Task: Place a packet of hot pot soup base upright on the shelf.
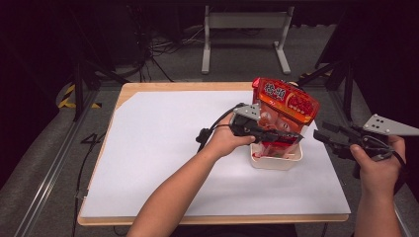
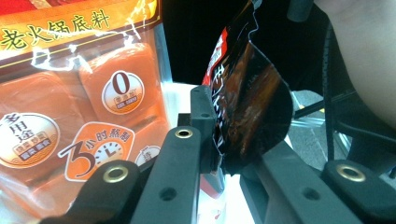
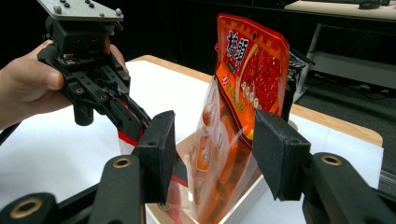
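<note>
A tall orange-red food packet (image 1: 289,103) stands upright in a small white bin (image 1: 274,162) right of the table's middle. My left gripper (image 1: 290,137) reaches over the bin's front, shut on the lower edge of a dark brown packet with a red strip (image 2: 247,102). The orange packet (image 2: 79,93) is close beside it. My right gripper (image 1: 320,136) is held to the right of the bin, apart from it. Its jaws are open and empty (image 3: 217,149), pointing at the orange packet (image 3: 247,79). My left gripper (image 3: 135,123) hangs at the bin's (image 3: 243,203) far side.
A white sheet (image 1: 163,148) covers the wooden table (image 1: 148,87), with bare space to the left and front of the bin. A grey metal stand (image 1: 244,29) and cables lie on the floor beyond the table. Dark frame posts flank it.
</note>
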### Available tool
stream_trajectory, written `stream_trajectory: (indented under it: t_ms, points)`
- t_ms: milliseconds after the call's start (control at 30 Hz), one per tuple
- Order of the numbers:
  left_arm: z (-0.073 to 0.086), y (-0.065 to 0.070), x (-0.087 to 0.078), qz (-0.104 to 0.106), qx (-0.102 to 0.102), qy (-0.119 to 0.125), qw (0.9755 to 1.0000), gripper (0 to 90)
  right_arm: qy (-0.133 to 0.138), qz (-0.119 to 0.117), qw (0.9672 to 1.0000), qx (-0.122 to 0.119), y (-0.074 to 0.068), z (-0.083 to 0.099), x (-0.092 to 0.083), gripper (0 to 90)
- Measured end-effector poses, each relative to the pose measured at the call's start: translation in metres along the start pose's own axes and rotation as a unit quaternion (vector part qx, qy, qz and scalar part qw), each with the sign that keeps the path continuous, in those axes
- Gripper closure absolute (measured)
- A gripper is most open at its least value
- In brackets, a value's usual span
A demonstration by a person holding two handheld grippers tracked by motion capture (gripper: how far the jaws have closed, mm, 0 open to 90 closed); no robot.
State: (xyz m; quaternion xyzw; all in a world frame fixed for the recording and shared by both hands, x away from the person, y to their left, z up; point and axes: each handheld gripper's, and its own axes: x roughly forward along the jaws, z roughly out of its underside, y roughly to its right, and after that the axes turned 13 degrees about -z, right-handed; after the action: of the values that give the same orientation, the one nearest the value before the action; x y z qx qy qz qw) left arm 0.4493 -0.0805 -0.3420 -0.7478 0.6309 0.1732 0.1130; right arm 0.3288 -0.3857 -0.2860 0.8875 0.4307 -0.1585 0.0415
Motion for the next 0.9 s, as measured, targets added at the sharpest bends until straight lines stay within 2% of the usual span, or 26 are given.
stream_trajectory:
  t_ms: [267,500,633,733,900]
  points:
    - [0.003,0.003,0.006,-0.002,0.006,-0.009,0.9999,86.5,-0.002,-0.004,1.0,-0.001,-0.001,0.0,0.002,49.7]
    - [0.009,0.004,0.008,-0.007,0.012,-0.027,0.9995,83.6,-0.003,-0.005,1.0,-0.001,-0.001,0.0,0.003,49.4]
    - [0.01,0.005,0.004,-0.012,0.008,-0.025,0.9996,72.0,-0.006,-0.007,1.0,-0.001,-0.001,0.0,0.005,49.0]
    - [0.009,0.005,0.0,-0.027,0.009,-0.017,0.9995,54.3,-0.007,-0.009,0.9999,-0.001,-0.001,0.0,0.007,48.8]
    - [0.008,0.005,-0.009,-0.034,0.0,-0.006,0.9994,43.0,-0.009,-0.013,0.9999,-0.001,-0.001,0.0,0.011,48.0]
